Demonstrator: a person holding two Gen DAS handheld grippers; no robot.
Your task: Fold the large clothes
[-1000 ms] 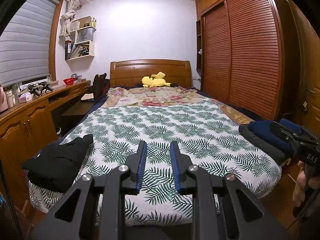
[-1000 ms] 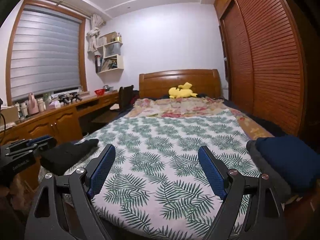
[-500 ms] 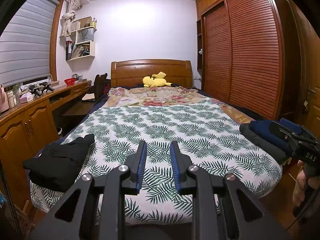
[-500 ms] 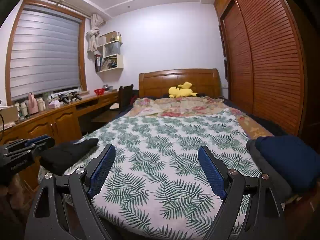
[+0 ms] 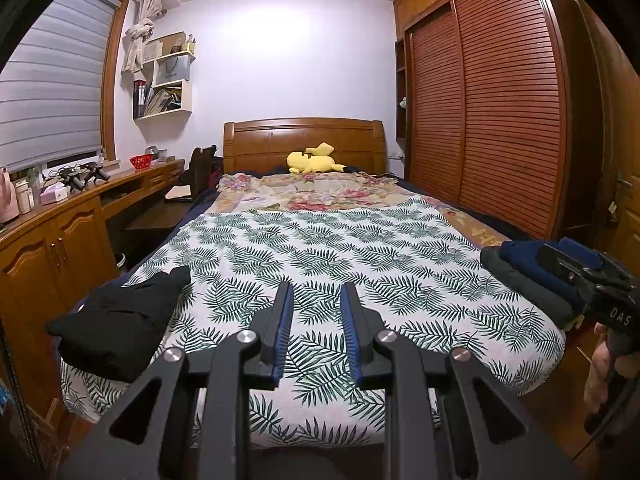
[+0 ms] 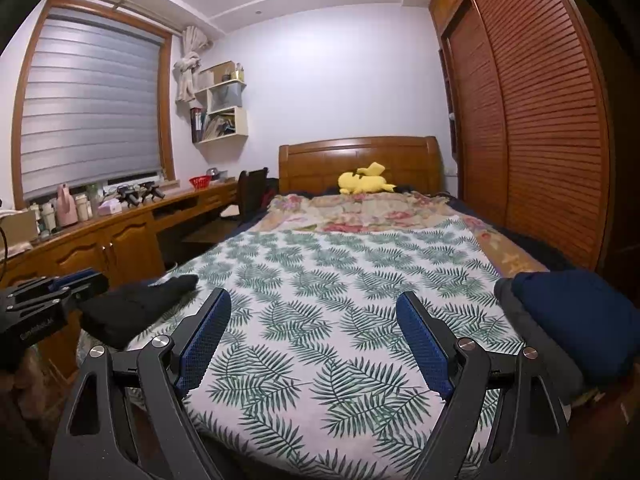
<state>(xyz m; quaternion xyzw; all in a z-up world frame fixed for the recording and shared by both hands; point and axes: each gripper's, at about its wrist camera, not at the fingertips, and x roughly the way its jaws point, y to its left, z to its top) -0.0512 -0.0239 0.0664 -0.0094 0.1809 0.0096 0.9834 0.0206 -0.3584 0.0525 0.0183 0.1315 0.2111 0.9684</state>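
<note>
Black garment (image 5: 116,320) lies bunched at bed's (image 5: 320,248) near-left corner; navy/grey folded stack (image 6: 568,320) at right edge. My left gripper (image 5: 316,296) has a narrow gap, holding nothing; right gripper (image 6: 316,320) spread wide, empty, both above the bedspread.

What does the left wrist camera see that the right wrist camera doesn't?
Only the left wrist view shows a hand holding the right gripper's handle, and the door handle at the right edge.

Only the right wrist view shows the whole window blind and the pink bottle in full on the desk.

Both show the leaf-print bed cover, the crumpled black garment on its left, the folded stack on its right, and the yellow plush toy by the headboard.
</note>
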